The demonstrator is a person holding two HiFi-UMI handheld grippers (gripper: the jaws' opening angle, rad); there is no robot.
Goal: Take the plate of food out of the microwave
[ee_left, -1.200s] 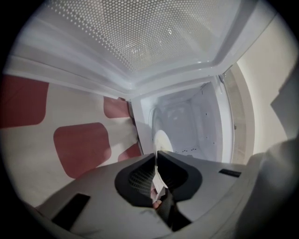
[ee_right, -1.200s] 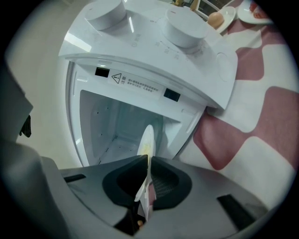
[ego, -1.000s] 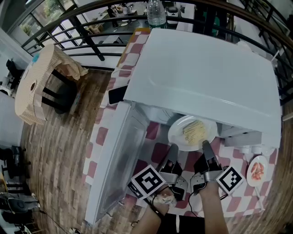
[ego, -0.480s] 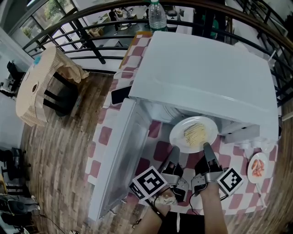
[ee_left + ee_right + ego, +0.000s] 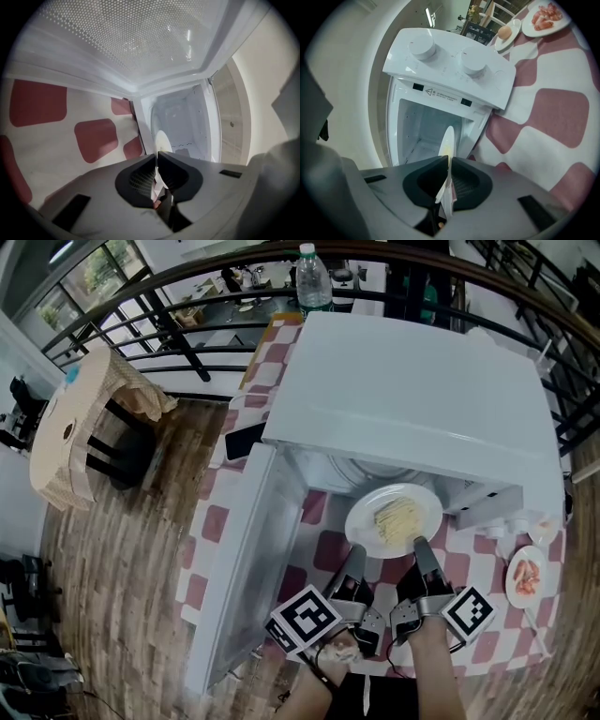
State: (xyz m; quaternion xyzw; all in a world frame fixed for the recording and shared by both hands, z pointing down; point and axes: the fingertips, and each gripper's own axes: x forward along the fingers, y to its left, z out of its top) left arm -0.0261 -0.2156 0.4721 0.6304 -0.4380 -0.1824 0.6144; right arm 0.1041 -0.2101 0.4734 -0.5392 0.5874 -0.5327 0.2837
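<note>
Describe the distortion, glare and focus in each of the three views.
Head view: fisheye bows the railing and microwave; light is even, plate sharp. Left gripper view: dark round vignette, small glints on the perforated door, left claw soft up close. Right gripper view: same vignette, dials crisp, right claw blurred near the lens.

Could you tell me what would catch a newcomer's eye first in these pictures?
First, the white plate of yellowish food at the mouth of the open white microwave, pinched at its near rim by the left gripper and the right gripper. Next, the door swung wide to the left over the red-and-white checked tablecloth, and a smaller plate of reddish food at far right.
</note>
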